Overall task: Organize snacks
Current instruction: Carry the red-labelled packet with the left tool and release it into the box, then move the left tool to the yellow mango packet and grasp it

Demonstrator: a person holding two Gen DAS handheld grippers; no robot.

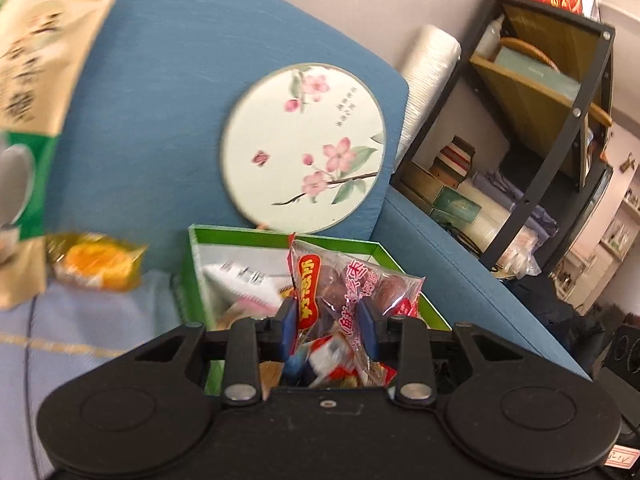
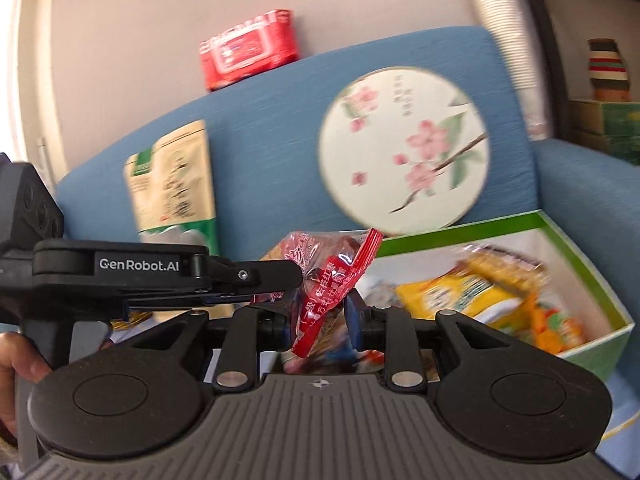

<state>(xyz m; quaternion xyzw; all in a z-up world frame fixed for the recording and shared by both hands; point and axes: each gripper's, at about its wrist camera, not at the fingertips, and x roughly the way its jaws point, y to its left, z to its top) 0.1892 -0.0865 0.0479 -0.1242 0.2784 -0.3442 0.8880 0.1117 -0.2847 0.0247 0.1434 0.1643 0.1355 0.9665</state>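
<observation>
Low in the left wrist view, the left gripper [image 1: 329,322] pinches a clear packet of red dates [image 1: 352,280] between its blue pads; the packet stands up out of the jaws, above the open green box [image 1: 192,264]. In the right wrist view, the right gripper [image 2: 318,316] pinches the crimped red end of that same date packet [image 2: 320,300], and the left gripper's black finger [image 2: 256,274] reaches in from the left of the frame to the packet's other side. A hand [image 2: 16,364] on the left tool's handle shows at the lower left edge.

Just behind the jaws, the green box sits on the seat of a blue sofa [image 1: 160,100]. It holds a yellow snack bag [image 2: 460,296] and other wrappers, blurred. Left of the box in the left wrist view, a small yellow-orange packet [image 1: 96,266] lies on a pale blue cloth [image 1: 100,340].

Farther back, a round fan painted with pink blossoms [image 1: 304,148] leans on the sofa back right behind the box's far wall. A tall tan and green pouch [image 2: 172,184] stands against the backrest to the left. A red pack [image 2: 250,48] sits on top of the backrest, against the wall.

At the right of the left wrist view, past the sofa arm, a black-framed shelf [image 1: 560,120] crowds the space with boxes and bags.
</observation>
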